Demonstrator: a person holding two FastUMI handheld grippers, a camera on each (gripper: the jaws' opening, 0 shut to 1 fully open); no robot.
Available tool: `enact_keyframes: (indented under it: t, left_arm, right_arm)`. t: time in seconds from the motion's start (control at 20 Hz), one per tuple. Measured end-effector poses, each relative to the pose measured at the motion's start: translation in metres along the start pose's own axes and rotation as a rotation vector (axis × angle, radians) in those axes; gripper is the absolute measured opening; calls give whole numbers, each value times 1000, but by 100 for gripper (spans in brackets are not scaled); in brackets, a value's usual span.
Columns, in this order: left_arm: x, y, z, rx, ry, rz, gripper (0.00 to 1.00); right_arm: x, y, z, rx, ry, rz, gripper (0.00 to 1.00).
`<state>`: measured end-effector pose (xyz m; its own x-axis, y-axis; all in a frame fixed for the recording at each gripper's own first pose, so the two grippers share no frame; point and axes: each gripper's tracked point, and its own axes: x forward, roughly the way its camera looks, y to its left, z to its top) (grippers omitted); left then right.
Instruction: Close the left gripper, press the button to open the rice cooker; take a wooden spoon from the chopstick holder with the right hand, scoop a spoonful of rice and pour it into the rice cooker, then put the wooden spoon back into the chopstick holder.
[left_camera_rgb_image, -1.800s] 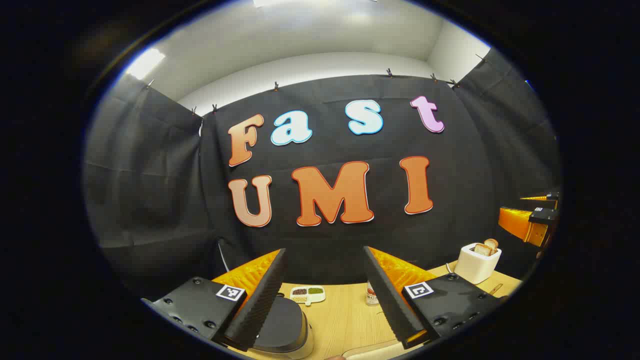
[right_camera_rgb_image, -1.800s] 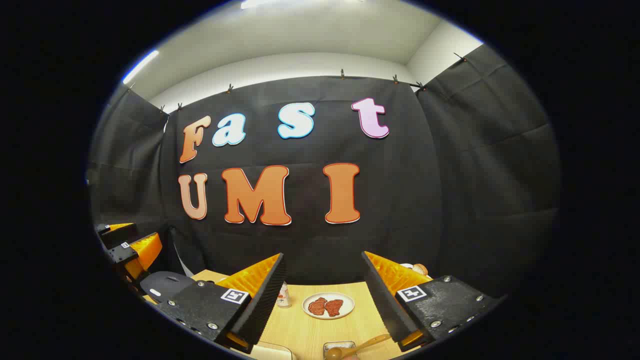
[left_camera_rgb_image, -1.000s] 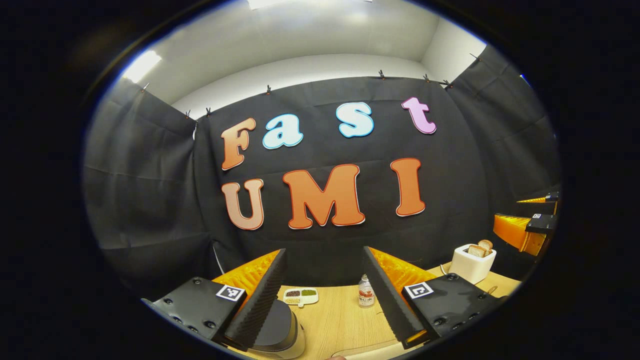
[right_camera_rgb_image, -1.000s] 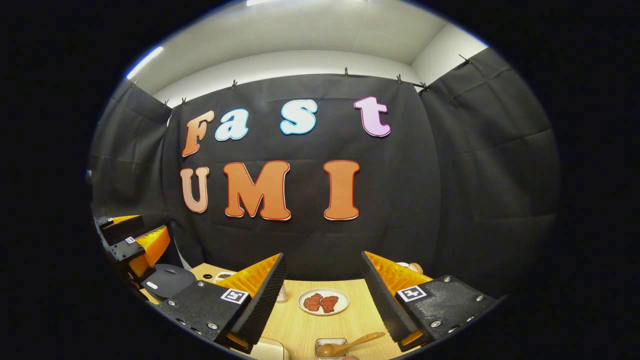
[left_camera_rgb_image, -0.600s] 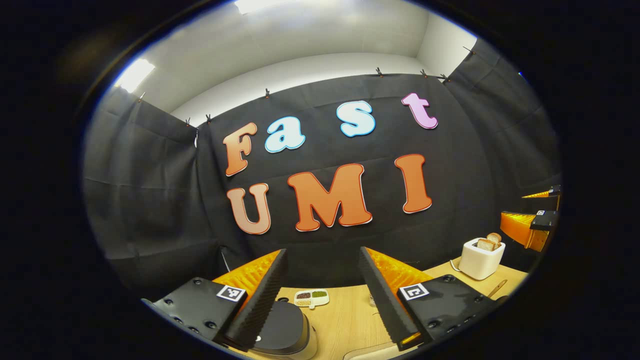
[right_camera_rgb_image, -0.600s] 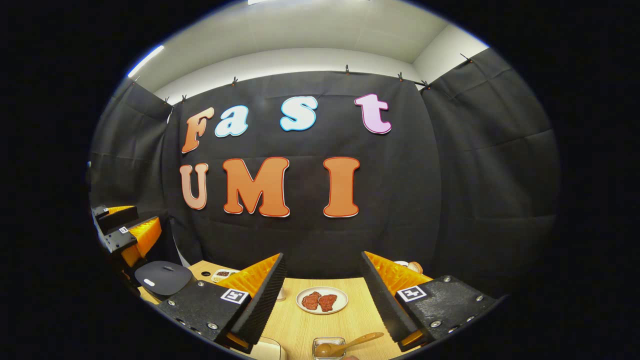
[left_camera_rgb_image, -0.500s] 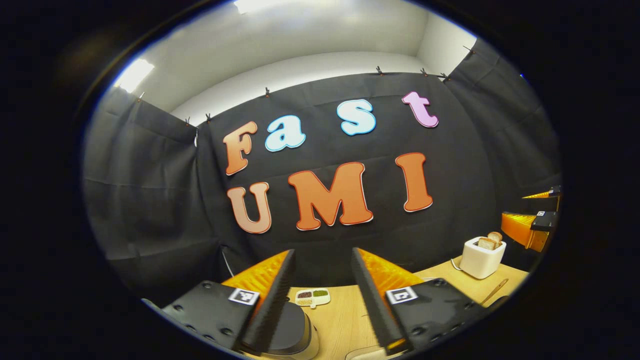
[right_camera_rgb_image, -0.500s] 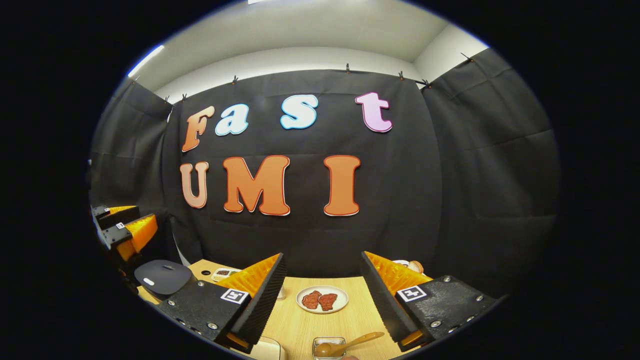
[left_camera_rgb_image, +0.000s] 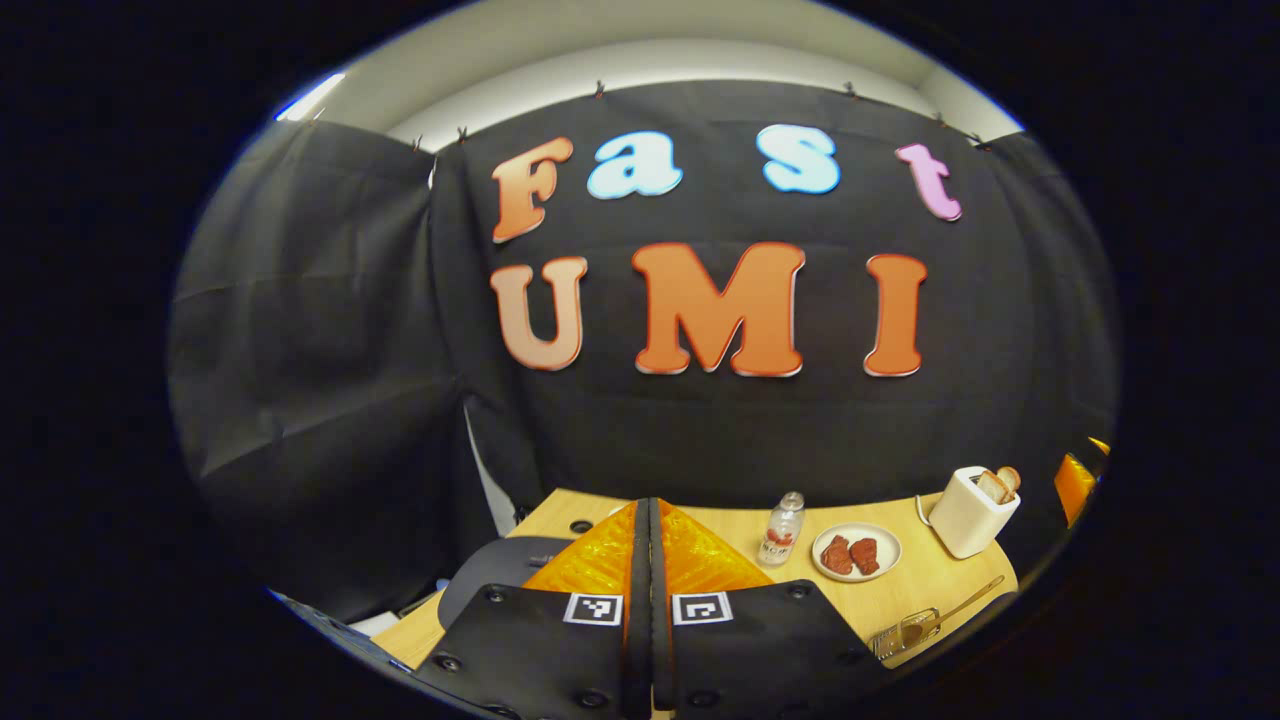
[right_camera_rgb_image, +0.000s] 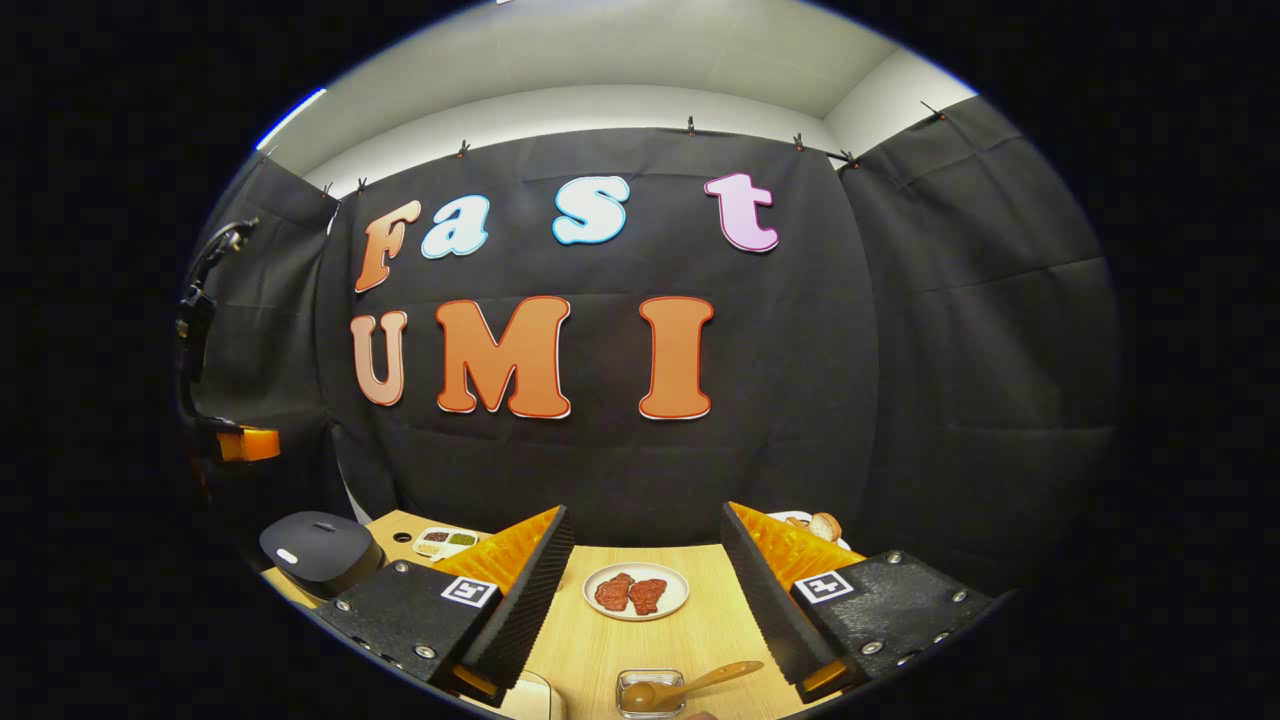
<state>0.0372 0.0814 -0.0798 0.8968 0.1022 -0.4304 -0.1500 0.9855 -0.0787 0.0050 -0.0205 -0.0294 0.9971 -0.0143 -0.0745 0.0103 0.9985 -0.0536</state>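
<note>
Fingers of the left gripper (left_camera_rgb_image: 647, 520) are pressed flat together with nothing between them, seen at the bottom of the left gripper view above a wooden table (left_camera_rgb_image: 880, 600). Just left of the fingers sits the dark rice cooker (left_camera_rgb_image: 500, 570), lid down, partly hidden behind them. To the right stand a small bottle (left_camera_rgb_image: 781, 529), a white plate of red meat slices (left_camera_rgb_image: 856, 552), and a white toaster (left_camera_rgb_image: 970, 512) with bread in its slots. Near the table's right edge lies a clear holder (left_camera_rgb_image: 912, 630) with a wooden spoon (left_camera_rgb_image: 965, 603) leaning out of it.

Right gripper (right_camera_rgb_image: 647, 560), in the right gripper view, has its fingers spread wide apart and holds nothing. Between them lie the plate of meat (right_camera_rgb_image: 635, 591) and, nearer the camera, the holder (right_camera_rgb_image: 649, 690) with the wooden spoon (right_camera_rgb_image: 700, 684) resting in it, its handle pointing right. Rice cooker (right_camera_rgb_image: 320, 546) stands closed at the table's left end, with a small divided dish (right_camera_rgb_image: 446, 540) just beside it. Part of the left gripper (right_camera_rgb_image: 245, 444) shows at the far left.
</note>
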Motion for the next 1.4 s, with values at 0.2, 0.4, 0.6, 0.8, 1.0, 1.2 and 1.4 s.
enact_keyframes:
  t: [0.2,0.4,0.6,0.8,1.0,1.2,1.4]
  left_arm:
    - [21,40,-46,-37,253,26,4]
    - [37,72,-91,-15,465,57,5]
    - [43,83,-127,-62,659,45,5]
    - [42,91,-168,-143,838,44,5]
    - [41,89,-191,-232,936,22,5]
    - [47,94,-187,-278,930,15,0]
    - [45,97,-193,-341,901,8,5]
  right_arm:
    - [-3,-7,-9,-22,21,-20,93]
    - [-8,-14,-19,-30,47,-40,93]
    - [-10,-22,-29,-34,72,-63,93]
    - [-12,-29,-39,-37,101,-85,93]
    - [-13,-37,-52,-32,137,-110,93]
    - [-11,-38,-63,-32,173,-124,93]
    - [-10,-35,-77,-45,211,-128,93]
